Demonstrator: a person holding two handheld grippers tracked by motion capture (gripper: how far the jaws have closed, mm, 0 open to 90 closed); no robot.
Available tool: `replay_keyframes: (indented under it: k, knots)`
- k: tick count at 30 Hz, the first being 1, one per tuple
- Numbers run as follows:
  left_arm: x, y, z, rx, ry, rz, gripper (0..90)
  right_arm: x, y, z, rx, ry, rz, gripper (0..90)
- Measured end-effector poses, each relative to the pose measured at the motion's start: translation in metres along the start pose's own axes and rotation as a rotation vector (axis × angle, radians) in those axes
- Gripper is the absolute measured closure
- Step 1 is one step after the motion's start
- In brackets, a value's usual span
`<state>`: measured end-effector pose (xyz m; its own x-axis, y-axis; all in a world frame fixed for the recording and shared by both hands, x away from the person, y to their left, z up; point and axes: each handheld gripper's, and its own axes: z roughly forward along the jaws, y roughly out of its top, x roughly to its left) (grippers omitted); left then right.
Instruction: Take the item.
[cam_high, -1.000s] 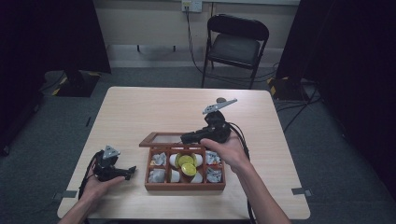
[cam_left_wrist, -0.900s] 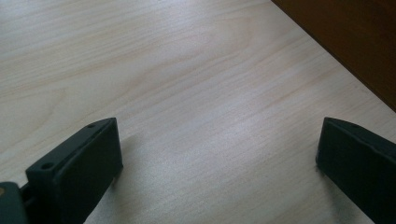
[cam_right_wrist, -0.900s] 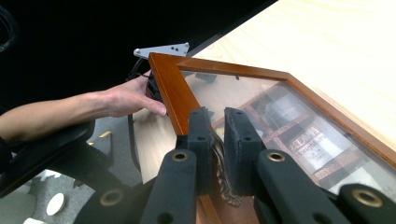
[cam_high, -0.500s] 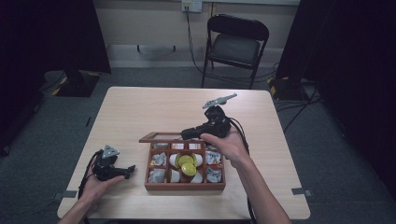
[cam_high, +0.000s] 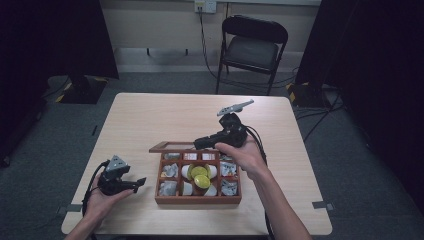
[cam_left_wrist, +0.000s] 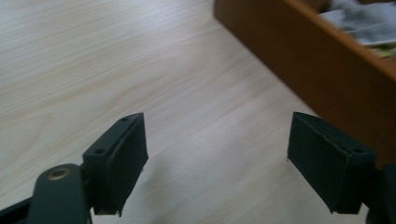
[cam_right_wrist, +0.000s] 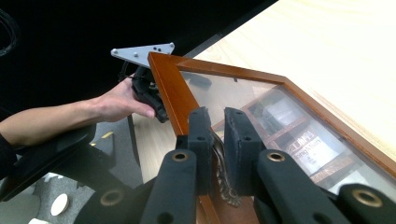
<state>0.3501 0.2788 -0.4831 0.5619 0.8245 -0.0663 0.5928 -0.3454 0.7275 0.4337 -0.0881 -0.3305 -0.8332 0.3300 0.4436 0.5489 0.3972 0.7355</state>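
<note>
Since the earlier frames the right claw has lifted the glass-paned lid of the wooden compartment box a little higher, and the left claw has just been narrowing its jaws with nothing between them. In the right gripper view that claw is clamped on the ornate metal clasp at the front edge of the lid, whose wooden frame tilts up over the compartments. The box sits near the front middle of the worktop, holding grey wrapped packets and a yellow round piece among white ones. The left claw rests on the worktop just beside the box's left wall, apart from it; in the left gripper view its pads stand part-way apart over bare wood, the box's side rising at the right. Wide bare worktop lies behind and to the left of the box; the front edge is close.
</note>
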Motion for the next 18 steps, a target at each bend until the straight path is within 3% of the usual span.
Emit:
replay_keyframes:
  k: [6,11,18]
  knots:
    - [-0.017,0.008,-0.008,-0.032,-0.035,0.078,24.2,0.000,0.000,0.000,0.000,-0.001,-0.003,81.4]
    - [-0.029,0.012,-0.013,-0.074,-0.092,0.091,26.4,0.001,-0.001,0.000,0.000,-0.003,-0.005,81.4]
    - [-0.045,0.018,-0.014,-0.091,-0.173,0.119,29.1,0.001,-0.002,0.000,-0.004,-0.003,-0.007,81.4]
